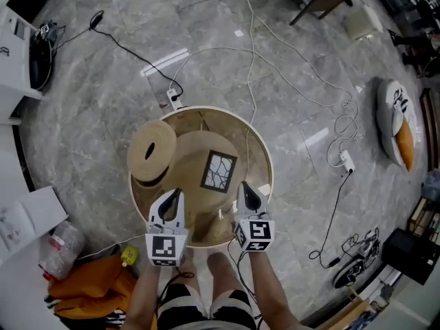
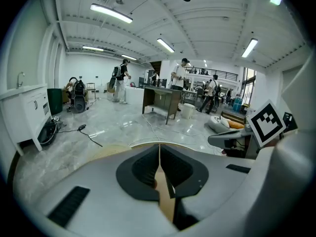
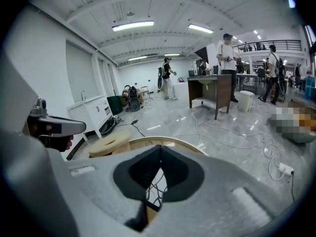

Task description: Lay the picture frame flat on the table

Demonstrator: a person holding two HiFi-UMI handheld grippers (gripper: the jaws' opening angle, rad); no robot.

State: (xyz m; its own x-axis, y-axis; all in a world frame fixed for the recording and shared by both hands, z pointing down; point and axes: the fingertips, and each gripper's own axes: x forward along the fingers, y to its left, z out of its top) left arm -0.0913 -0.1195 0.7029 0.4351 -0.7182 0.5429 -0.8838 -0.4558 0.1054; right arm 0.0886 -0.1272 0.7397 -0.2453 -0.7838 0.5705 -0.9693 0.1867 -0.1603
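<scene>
The picture frame [image 1: 218, 172], dark with a white branch-pattern picture, sits near the middle of the round wooden table [image 1: 265, 158]. Through the narrow gap under my right gripper's fingertips [image 3: 160, 158] a slice of the frame [image 3: 154, 194] faces me, seemingly propped up. My right gripper [image 1: 245, 188] is shut and empty, just right of and nearer to me than the frame. The left gripper [image 1: 177, 196] is also shut and empty over the table's near side. In the left gripper view its tips [image 2: 159, 157] meet, with only bare wood below.
A straw hat [image 1: 152, 151] lies on the table's left part, close to the frame. White cables and a power strip [image 1: 173, 100] trail over the marble floor beyond. An orange bag [image 1: 89, 289] lies at my lower left. A desk [image 3: 215, 90] and people stand far off.
</scene>
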